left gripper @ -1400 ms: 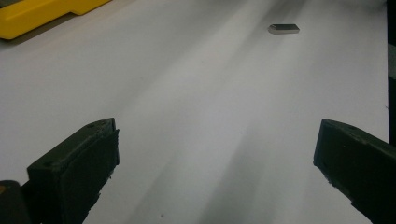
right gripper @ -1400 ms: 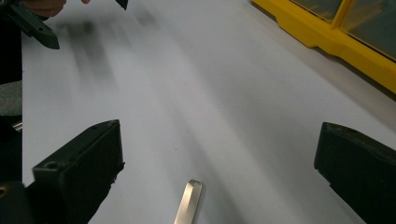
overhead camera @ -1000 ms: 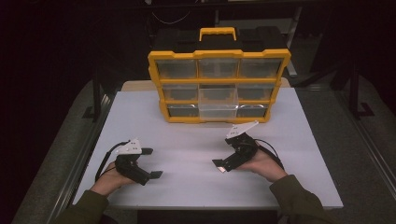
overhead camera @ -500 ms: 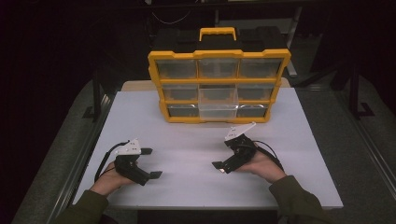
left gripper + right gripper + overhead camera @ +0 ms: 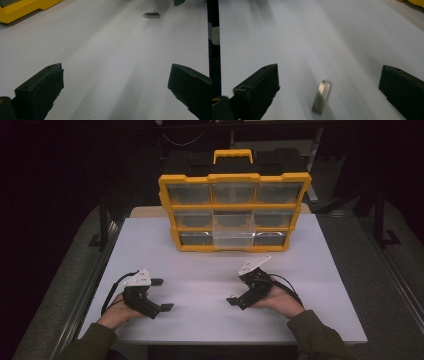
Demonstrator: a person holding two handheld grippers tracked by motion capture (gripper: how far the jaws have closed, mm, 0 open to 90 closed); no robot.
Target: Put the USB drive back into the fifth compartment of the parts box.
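Observation:
A small silver metal USB stick (image 5: 321, 97) lies flat on the white table, between the wide-apart jaws of my right gripper (image 5: 329, 71); nothing touches it. The same stick (image 5: 152, 15) shows far off in the left gripper view, ahead of my left gripper (image 5: 116, 72), which is open over bare table. In the high view the left gripper (image 5: 162, 294) rests at the front left and the right gripper (image 5: 236, 289) at the front right, their jaws pointing toward each other. A yellow organizer box (image 5: 235, 180) with clear drawers stands upright at the back.
The white table top (image 5: 210, 265) ends in a front edge just behind the hands. The box's bottom middle drawer (image 5: 233, 239) looks lighter than its neighbours. A corner of the yellow box (image 5: 22, 8) shows at the upper left of the left gripper view. Dark surroundings lie beyond the table.

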